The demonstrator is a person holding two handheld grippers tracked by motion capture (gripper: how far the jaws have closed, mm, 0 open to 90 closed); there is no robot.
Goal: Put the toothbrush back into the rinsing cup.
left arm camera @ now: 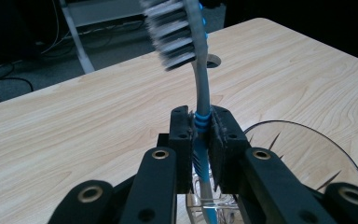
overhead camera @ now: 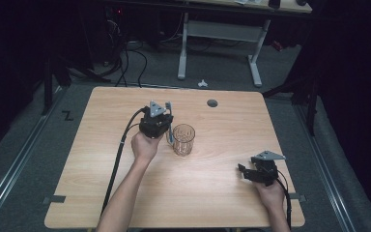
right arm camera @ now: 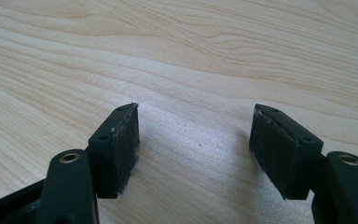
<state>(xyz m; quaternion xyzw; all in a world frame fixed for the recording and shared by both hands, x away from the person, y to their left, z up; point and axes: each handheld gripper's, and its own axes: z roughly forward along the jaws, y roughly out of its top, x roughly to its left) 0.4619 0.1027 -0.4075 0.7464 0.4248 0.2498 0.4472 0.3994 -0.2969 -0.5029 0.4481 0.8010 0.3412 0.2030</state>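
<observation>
Dark floor and tangled cables sit at the top of the high view, and a light wooden table (overhead camera: 125, 193) takes up the middle. On the table stands a clear glass cup (overhead camera: 183, 139), close to the centre of the frame.

Just left of the cup is the left gripper (overhead camera: 169, 126). Its jaws are pinched tight on a toothbrush (left arm camera: 200, 88) with a grey and blue handle. In the left gripper view the brush stands up between the jaws, with its bristles at the top of the frame. The bottom end of the handle goes down beside or into the cup; I cannot tell which, but it looks like it is at the rim.

At the lower right of the high view, the right gripper (overhead camera: 245, 170) rests near the table edge, well apart from the cup. Its jaws are spread wide with nothing between them, just bare wood.

I think the job is putting the toothbrush in the cup. The pick-up is done and the brush is at the cup. Letting go is still left.
</observation>
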